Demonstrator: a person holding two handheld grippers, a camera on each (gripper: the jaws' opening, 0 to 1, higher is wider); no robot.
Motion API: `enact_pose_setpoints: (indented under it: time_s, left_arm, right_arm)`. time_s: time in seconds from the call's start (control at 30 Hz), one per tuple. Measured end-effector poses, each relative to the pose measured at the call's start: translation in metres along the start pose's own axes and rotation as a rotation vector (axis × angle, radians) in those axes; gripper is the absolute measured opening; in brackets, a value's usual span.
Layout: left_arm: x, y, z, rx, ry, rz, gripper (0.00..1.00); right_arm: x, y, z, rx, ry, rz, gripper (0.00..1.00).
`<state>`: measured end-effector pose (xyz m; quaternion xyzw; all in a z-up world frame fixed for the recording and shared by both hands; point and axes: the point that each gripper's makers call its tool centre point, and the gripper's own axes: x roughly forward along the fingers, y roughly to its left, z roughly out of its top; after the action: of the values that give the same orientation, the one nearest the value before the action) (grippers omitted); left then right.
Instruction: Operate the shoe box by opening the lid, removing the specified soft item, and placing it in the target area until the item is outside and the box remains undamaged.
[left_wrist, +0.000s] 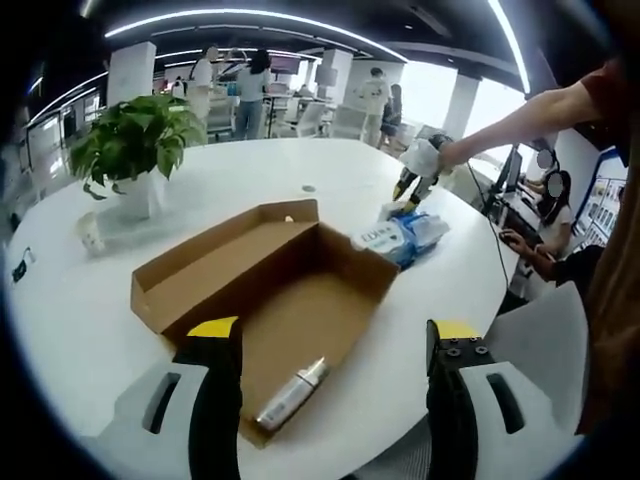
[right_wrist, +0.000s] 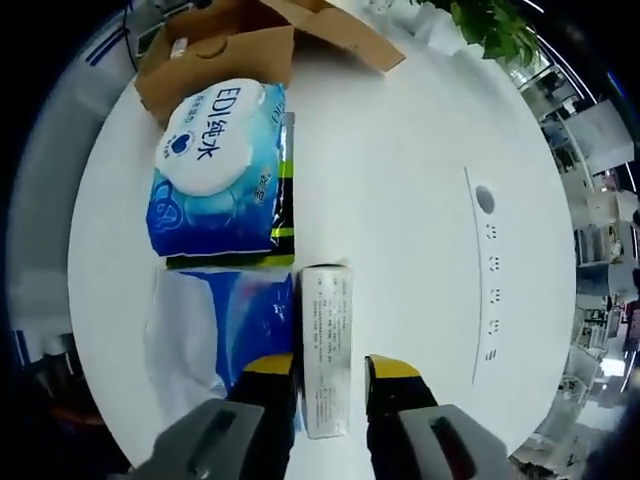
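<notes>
In the left gripper view we see the shoe box (left_wrist: 290, 290) lying open on the white table (left_wrist: 100, 330), its lid folded back toward the far left; inside, near the closest corner, rests a small silver cylinder (left_wrist: 292, 394) on its side. The left gripper (left_wrist: 330, 340) hovers above the near end of the box with its yellow-tipped jaws set wide apart and nothing between them. Beyond the far right corner of the box lies a blue-and-white wipes pack (left_wrist: 385, 236), outside the box on the table; the right gripper (left_wrist: 412, 190), held by a gloved hand (left_wrist: 422, 157) on an outstretched arm, points down just past it. A potted plant (left_wrist: 135, 150) stands at the far left of the table, and people stand in the background.

In the right gripper view we look down on the table (right_wrist: 420, 180); the wipes pack (right_wrist: 215, 170) lies just beside the cardboard box (right_wrist: 215, 45), touching or nearly touching its edge; nearer to us lies a second soft blue-and-white packet (right_wrist: 220, 320), and beside it a slim white carton (right_wrist: 326, 345). The right gripper (right_wrist: 330, 375) has its jaws on either side of the near end of that carton; we cannot tell whether they press on it or merely straddle it.
</notes>
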<state>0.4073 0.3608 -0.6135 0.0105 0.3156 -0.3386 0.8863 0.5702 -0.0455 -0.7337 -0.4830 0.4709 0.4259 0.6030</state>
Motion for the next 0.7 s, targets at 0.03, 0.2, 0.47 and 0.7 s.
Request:
enact_pose_setpoints:
  time_s: [0.03,0.2,0.47,0.7]
  left_arm:
    - [0.0,-0.001,0.0,0.001,-0.002,-0.001,0.76]
    - [-0.001,-0.004,0.001,0.001,-0.014,-0.009,0.76]
    - [-0.005,-0.01,0.003,0.011,-0.031,-0.024,0.76]
    - [-0.008,-0.013,0.003,0.021,-0.041,-0.035,0.75]
  right_arm:
    - [-0.002,0.0,0.001,0.007,-0.003,-0.003,0.24]
    - [-0.015,0.006,0.005,0.029,-0.021,-0.003,0.25]
    - [-0.031,0.021,0.006,0.048,-0.03,-0.001,0.32]
    - [-0.046,0.021,0.02,0.142,-0.107,-0.038,0.32]
